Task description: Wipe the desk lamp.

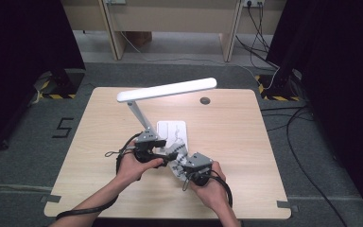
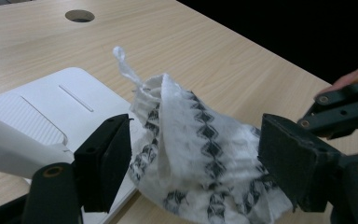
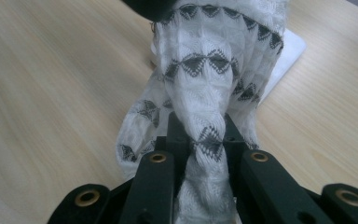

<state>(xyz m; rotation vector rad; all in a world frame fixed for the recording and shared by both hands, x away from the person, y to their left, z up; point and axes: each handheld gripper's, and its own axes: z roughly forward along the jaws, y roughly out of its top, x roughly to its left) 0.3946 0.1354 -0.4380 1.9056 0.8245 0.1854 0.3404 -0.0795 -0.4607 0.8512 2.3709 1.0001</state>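
Observation:
A white cloth (image 1: 179, 150) with a black diamond pattern lies bunched at the near edge of the lamp's white base (image 1: 171, 128). My right gripper (image 1: 183, 161) is shut on it; in the right gripper view the jaws pinch a twisted fold of the cloth (image 3: 214, 60) at the right gripper (image 3: 199, 135). My left gripper (image 1: 164, 152) comes in from the left and is open. In the left gripper view its wide-set left gripper (image 2: 196, 158) straddles the cloth (image 2: 191, 140) without pressing it. The right gripper (image 2: 347, 105) shows at the right edge there.
A white desk lamp stands mid-table, its long head (image 1: 168, 90) raised on a slanted arm above the base (image 2: 51, 107). A round cable hole (image 1: 205, 100) sits near the table's far edge. Bare wood (image 1: 246, 142) lies to the right and left.

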